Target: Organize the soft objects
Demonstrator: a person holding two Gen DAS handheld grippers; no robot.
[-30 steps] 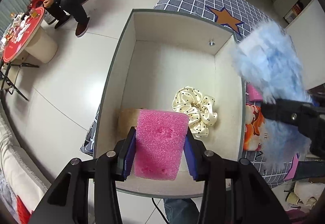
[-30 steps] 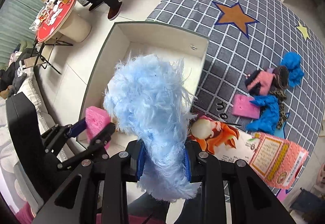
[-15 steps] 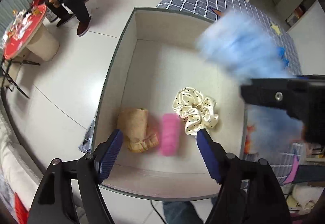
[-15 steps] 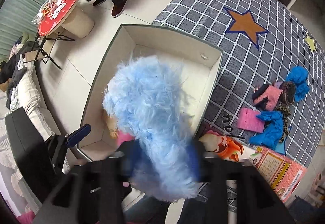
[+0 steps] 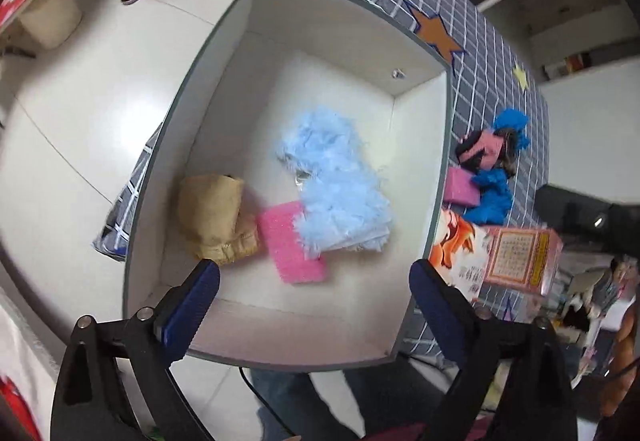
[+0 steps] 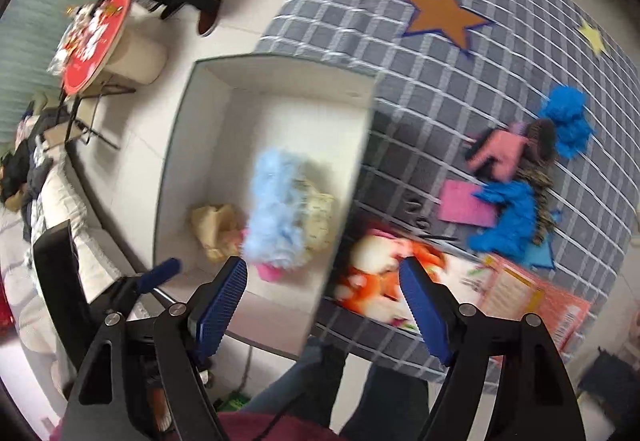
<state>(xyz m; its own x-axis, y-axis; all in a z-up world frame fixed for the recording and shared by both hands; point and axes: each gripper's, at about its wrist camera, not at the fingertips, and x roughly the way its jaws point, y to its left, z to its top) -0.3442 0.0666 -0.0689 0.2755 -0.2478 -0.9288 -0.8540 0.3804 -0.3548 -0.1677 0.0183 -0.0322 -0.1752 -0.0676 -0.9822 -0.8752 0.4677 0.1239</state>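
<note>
Grey checked cloth with orange and yellow stars covers the bed-like surface filling the upper right of both views, with a pale open box set against its edge over a white tiled floor.

Inside the box, a fluffy light-blue piece lies at centre, draped partly over a pink sponge; a tan drawstring pouch sits just left of the sponge, and a cream fabric item peeks from beneath the blue fluff in the right wrist view.

Both tools hang over the box's near edge. The left gripper and the right gripper have just been opening their jaws, which now stand wide with nothing between them.

Four soft things appear stowed. Still out on the cloth, at right of the frame, are a pink and black piece, a flat pink sponge, two bright blue fluffy pieces and a dark mottled item. A printed orange packet lies beside the box. Judging by the pile, roughly half the sorting remains. A seated person occupies the upper left.
</note>
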